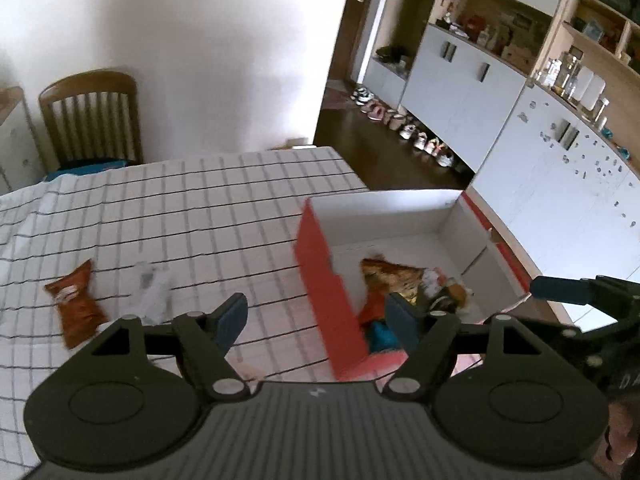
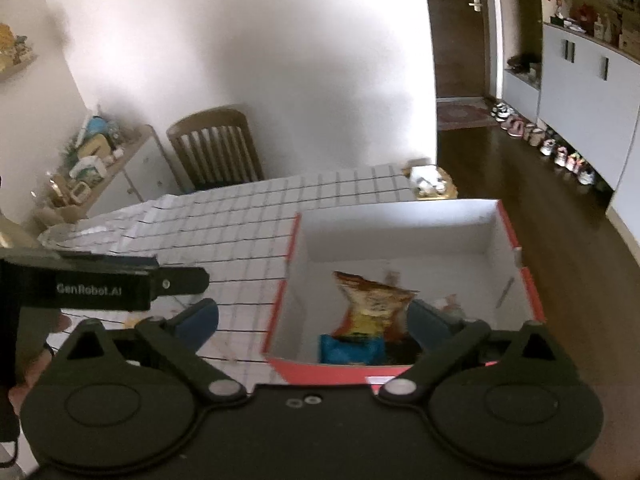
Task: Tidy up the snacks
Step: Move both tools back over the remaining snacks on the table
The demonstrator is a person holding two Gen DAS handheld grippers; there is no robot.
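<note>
— Left wrist view: your left gripper [image 1: 316, 320] is spread wide and empty, straddling the red box [image 1: 326, 276] wall. The orange snack packet [image 1: 76, 304] lies well apart on the checked tablecloth [image 1: 200, 208].

— And the right?

— Your right gripper [image 2: 312, 320] is wide and empty too, over the box. Swing left carelessly and you could shove it.

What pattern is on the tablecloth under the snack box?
White with a dark grid check, clearest in the left wrist view: tablecloth.

Wooden slat-back chair [image 1: 90, 118] against white wall, grid-checked tablecloth [image 1: 180, 208], shoes [image 1: 404, 128] lined below grey cabinets [image 1: 460, 84]
</note>
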